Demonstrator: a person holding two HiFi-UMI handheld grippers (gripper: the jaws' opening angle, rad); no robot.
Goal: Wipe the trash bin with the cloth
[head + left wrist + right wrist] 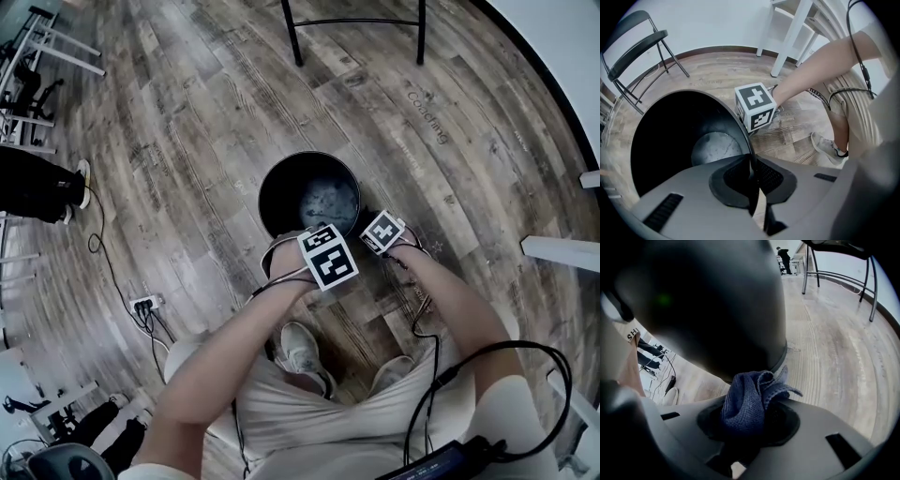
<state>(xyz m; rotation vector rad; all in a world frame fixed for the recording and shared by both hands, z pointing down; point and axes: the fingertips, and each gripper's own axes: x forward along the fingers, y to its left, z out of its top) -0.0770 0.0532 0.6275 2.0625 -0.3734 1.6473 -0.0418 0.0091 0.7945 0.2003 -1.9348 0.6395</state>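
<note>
Standing upright on the wooden floor (187, 141), one round black trash bin (277, 192) sits just in front of the person's knees. It is open at the top, and a dull grey bottom shows inside. Two hand-held grippers work at its near side, each carrying one cube with square markers.

The left hand-held gripper (752, 174) points steeply down over the rim. Its two jaws are closed on the bin's thin wall, one pad inside the bin and one outside, with the rim edge running up between them. Its marker cube (328, 255) shows in the head view, over the bin's near edge.

The right hand-held gripper (747, 427) is just beside the left one, held against the outside of the bin. Its jaws are clamped on one blue cloth (745, 401), bunched into folds that stick out past the pads. The tip of the cloth reaches the bin's curved outer wall close to the bottom edge, though the right gripper view does not settle whether it touches or is only very near.

Two pale shoes (305, 352) rest on the floor below the grippers in the head view, one under each forearm. One black folding chair (637, 47) stands by the white wall beyond the bin, well apart from it. One white power strip (145, 303) with dark cables lies on the floor off to the left, also well apart from the bin
</note>
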